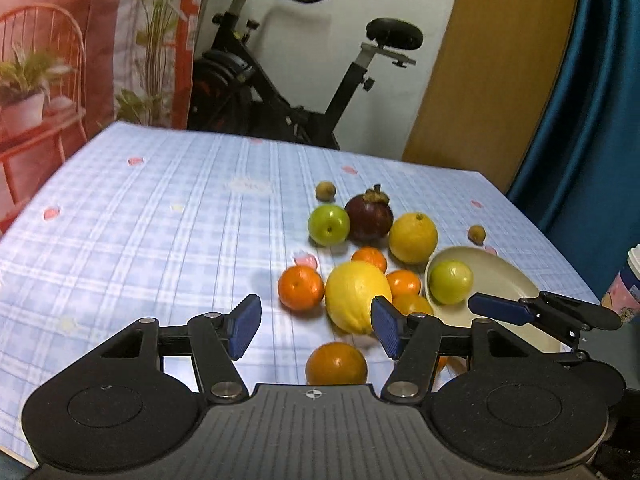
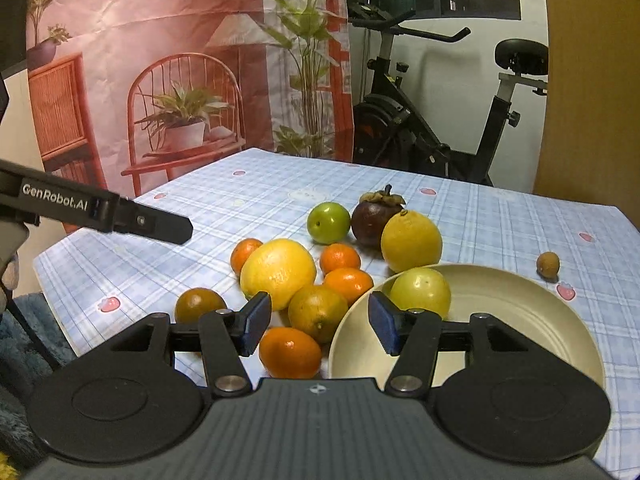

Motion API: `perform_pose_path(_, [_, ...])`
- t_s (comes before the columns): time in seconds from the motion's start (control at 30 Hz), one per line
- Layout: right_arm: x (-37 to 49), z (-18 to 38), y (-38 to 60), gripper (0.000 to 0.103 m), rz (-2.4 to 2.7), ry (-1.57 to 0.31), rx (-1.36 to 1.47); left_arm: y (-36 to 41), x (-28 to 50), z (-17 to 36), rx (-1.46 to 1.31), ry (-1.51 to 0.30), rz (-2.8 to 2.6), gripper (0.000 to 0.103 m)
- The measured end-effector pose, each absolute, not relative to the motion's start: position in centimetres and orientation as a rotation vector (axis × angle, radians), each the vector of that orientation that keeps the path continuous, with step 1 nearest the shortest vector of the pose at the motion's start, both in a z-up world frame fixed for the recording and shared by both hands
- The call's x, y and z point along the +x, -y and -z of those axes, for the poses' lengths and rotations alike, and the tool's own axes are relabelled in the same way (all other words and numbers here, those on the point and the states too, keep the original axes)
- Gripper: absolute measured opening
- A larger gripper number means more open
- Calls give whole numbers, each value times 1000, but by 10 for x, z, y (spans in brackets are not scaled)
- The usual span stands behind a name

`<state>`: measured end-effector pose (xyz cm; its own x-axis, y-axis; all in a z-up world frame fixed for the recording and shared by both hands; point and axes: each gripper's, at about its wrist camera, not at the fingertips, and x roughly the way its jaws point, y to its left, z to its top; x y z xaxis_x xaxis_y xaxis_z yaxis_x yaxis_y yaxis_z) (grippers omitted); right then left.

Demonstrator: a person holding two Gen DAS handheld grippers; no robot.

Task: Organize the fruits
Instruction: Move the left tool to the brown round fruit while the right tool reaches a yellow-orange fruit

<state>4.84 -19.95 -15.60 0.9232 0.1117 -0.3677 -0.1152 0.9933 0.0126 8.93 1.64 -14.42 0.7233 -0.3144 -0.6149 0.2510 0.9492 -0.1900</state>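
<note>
A cream plate [image 2: 520,320] [image 1: 504,280] sits at the right of the checked tablecloth and holds one green fruit [image 2: 420,292] [image 1: 451,282]. Left of it lies a pile: a big yellow citrus [image 2: 278,272] [image 1: 356,296], several oranges [image 2: 290,352] [image 1: 301,288], a green apple [image 2: 329,223] [image 1: 329,225], a dark mangosteen [image 2: 374,220] [image 1: 369,216] and a yellow-orange fruit [image 2: 411,241] [image 1: 413,237]. My left gripper [image 1: 316,326] is open and empty above the near oranges. My right gripper [image 2: 318,322] is open and empty at the plate's near left rim.
Two small brown fruits lie apart, one [image 1: 325,191] behind the pile, one [image 2: 548,265] right of the plate. A cup [image 1: 628,292] stands off the table's right edge. An exercise bike [image 2: 440,120] stands behind the table, with a printed backdrop [image 2: 160,80] to its left.
</note>
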Motion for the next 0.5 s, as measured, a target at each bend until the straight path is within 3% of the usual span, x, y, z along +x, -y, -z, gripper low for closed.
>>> perform_pose_path(0.5, [46,162,194,51,-202,-393,-54,-10,87,156,-63,-759,340,63])
